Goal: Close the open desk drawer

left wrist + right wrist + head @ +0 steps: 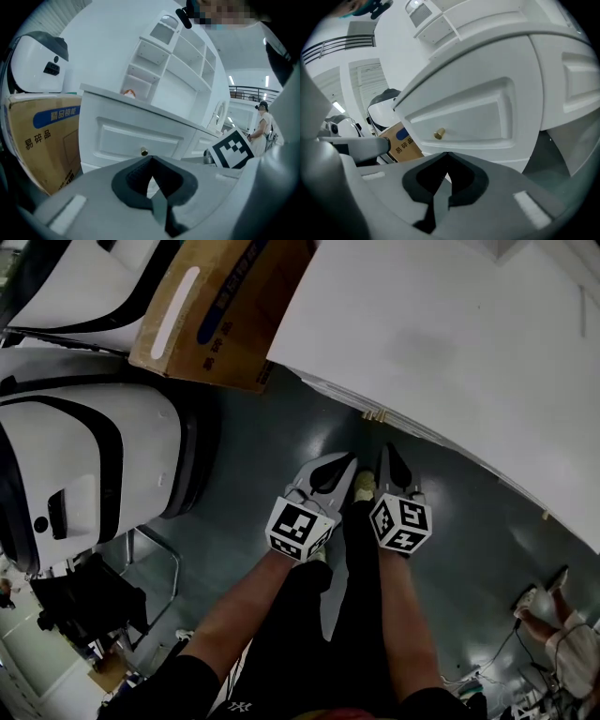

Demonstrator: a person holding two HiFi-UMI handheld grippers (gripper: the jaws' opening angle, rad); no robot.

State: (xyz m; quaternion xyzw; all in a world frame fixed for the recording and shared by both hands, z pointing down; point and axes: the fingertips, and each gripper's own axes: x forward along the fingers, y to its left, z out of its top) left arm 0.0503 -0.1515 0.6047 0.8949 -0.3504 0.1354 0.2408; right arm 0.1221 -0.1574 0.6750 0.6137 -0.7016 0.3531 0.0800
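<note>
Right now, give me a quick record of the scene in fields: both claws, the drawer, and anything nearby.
left claw: shut, empty, pointing at the drawer front, tips just under its brass knob
right claw: shut, empty, close beside the left one, also facing a knobbed drawer front
contact: neither claw appears to touch the desk
drawer state: open or closed cannot be told
nearby: cardboard box to the left of the desk
</note>
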